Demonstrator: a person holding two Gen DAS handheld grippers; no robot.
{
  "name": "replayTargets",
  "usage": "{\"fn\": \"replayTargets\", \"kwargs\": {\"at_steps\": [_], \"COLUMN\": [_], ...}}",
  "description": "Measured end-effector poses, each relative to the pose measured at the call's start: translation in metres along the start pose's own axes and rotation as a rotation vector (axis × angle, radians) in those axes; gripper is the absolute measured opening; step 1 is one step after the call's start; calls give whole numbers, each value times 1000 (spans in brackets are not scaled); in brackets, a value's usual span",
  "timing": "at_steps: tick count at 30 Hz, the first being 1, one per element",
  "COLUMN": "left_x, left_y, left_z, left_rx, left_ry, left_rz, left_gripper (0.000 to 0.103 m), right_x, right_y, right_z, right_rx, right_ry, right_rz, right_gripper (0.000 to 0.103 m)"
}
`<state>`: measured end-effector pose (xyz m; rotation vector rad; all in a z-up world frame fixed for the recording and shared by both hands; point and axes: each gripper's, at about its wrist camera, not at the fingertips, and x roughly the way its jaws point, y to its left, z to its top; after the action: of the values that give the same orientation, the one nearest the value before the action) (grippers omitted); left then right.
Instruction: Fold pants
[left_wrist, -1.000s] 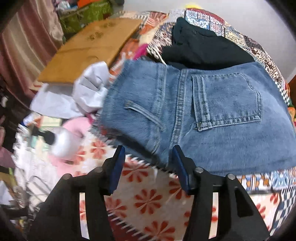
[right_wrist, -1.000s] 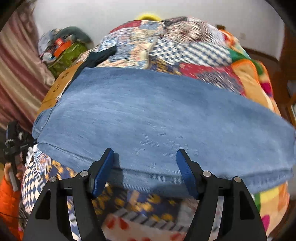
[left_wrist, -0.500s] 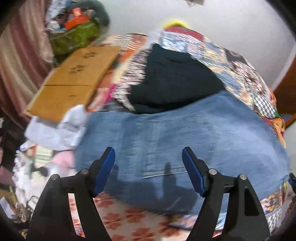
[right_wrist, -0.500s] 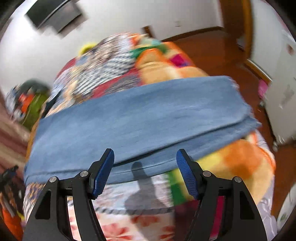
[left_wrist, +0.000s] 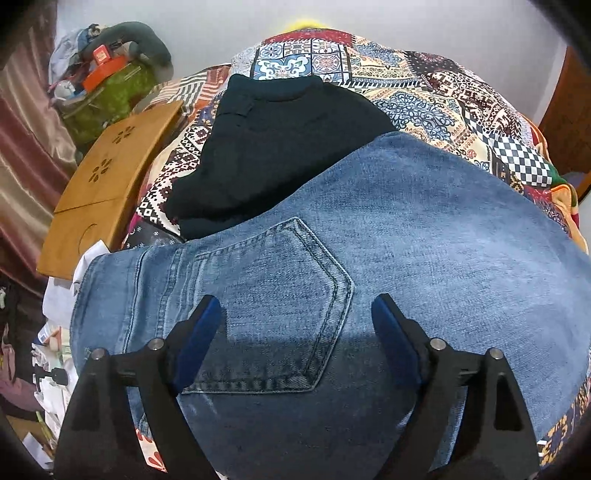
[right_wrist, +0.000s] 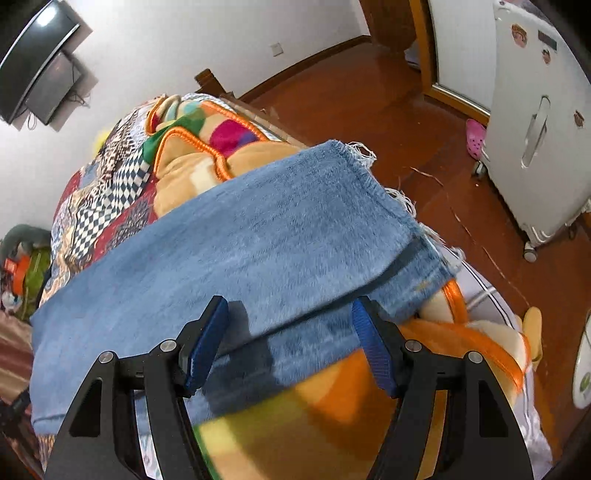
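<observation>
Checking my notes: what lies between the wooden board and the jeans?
In the left wrist view, a dark garment on the patchwork quilt lies between wooden board and jeans.

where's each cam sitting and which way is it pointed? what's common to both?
Left wrist: on the left gripper, above the waist end of the jeans, facing the back pocket, black garment and wall; open fingers show.
Right wrist: on the right gripper, over the hem, facing floor and white cabinet; open fingers show.
Shared: jeans, quilt.
</observation>
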<state>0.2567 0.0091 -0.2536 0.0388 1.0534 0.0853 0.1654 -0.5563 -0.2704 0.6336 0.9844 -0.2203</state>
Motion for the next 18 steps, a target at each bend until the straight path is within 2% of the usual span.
{"fn": "replayTargets", "kwargs": {"at_steps": [2,4,7,12,15,18], "left_x": [0,1,1,-5,-13,-26], "left_y": [1,1,1,-6,-9,-14], "left_z": [0,0,0,3,5,9], "left_rx": [-6,-14,-14,35,46,40], "left_ry": [1,3,6,11,7,-22], "left_rz": [-4,-4,4,34,2,-32], "left_gripper": [85,87,87,87,86,87], "right_x": [6,9,7,-12,-45,-64], "right_y": [1,2,3,5,7,14], "right_z": [3,5,9,14,17,16], "right_rx": [1,3,-4,-61,-73,-130], "right_ry": [-3,-22,-42,-90,-150,-183], "right_rz": [-12,-25,-24,-6,38,26], "right_gripper": [50,29,7,5,5,5]}}
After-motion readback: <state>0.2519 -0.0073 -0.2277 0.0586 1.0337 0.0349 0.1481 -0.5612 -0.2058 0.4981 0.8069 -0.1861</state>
